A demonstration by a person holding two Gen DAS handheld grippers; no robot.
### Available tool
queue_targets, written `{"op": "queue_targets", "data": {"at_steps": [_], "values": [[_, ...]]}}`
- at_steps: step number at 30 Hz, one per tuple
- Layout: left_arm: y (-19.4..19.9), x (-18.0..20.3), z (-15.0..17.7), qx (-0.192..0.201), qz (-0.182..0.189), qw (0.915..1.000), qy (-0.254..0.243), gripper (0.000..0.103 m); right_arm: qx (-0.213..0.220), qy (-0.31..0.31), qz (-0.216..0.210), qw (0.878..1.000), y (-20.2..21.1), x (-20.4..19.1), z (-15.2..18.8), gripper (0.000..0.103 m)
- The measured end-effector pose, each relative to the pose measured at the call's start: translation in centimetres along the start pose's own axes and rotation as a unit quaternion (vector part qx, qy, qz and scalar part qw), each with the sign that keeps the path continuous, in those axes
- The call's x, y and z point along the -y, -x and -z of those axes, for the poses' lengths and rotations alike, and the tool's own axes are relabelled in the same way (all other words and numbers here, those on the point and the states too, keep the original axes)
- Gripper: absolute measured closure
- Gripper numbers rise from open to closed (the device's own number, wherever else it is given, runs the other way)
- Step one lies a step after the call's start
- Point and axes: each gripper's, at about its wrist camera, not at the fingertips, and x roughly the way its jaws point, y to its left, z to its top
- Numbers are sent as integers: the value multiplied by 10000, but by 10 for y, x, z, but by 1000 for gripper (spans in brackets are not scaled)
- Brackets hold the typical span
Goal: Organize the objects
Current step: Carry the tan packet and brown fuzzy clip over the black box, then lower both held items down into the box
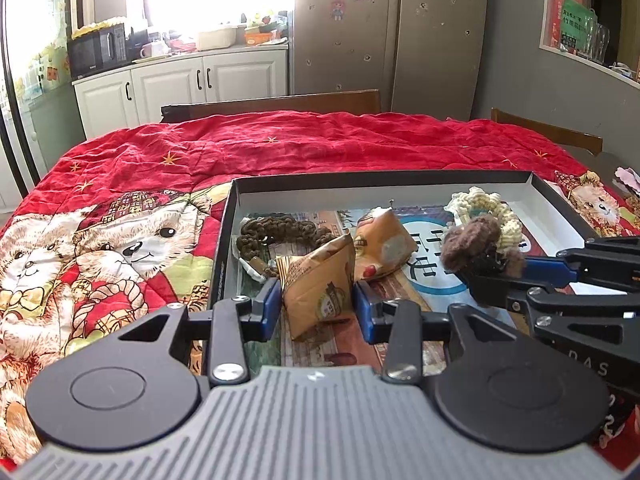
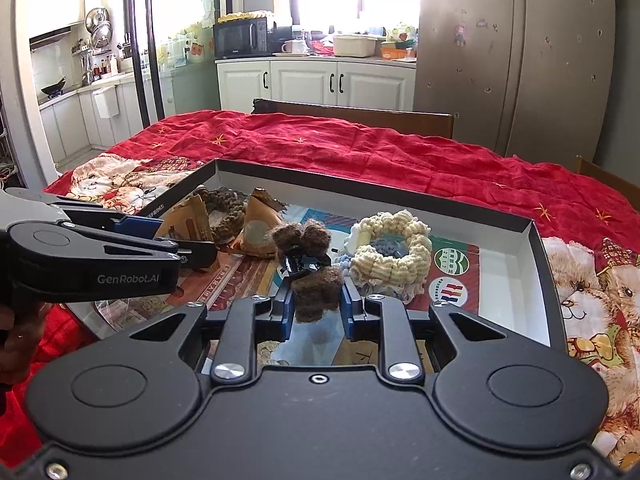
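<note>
Kitchen cabinets and a refrigerator stand behind a table under a red teddy-bear cloth (image 1: 168, 184), on which lies a shallow black box (image 1: 380, 178) with a white inner wall.

Left gripper (image 1: 316, 306) is closed on an orange snack packet (image 1: 318, 280), pinched across its lower body between the blue pads; the packet stands upright over the box floor, just inside the near wall. Whether it touches the floor cannot be told. Right gripper (image 2: 316, 306) is clamped on a brown fuzzy hair clip (image 2: 310, 268), gripped at its lower lobe, with the black clasp showing ahead of the pads. It hangs over the box's middle.

Box contents: a second orange packet (image 1: 384, 244) just beyond the held one; a dark brown knitted scrunchie (image 1: 276, 234) ahead and left of the left gripper; a cream knitted scrunchie (image 2: 390, 258) just ahead and right of the right gripper, with a blue-grey item inside its ring.

Judgement: both items are held low over the box for sorting, like beside like; placement is not yet complete.
</note>
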Motion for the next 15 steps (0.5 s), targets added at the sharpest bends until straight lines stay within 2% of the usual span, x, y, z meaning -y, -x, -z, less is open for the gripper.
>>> {"op": "queue_targets", "data": {"at_steps": [15], "values": [[0, 1, 1, 32, -49, 10000, -54, 59, -76, 58, -38, 9999, -4, -3, 3, 81]]}}
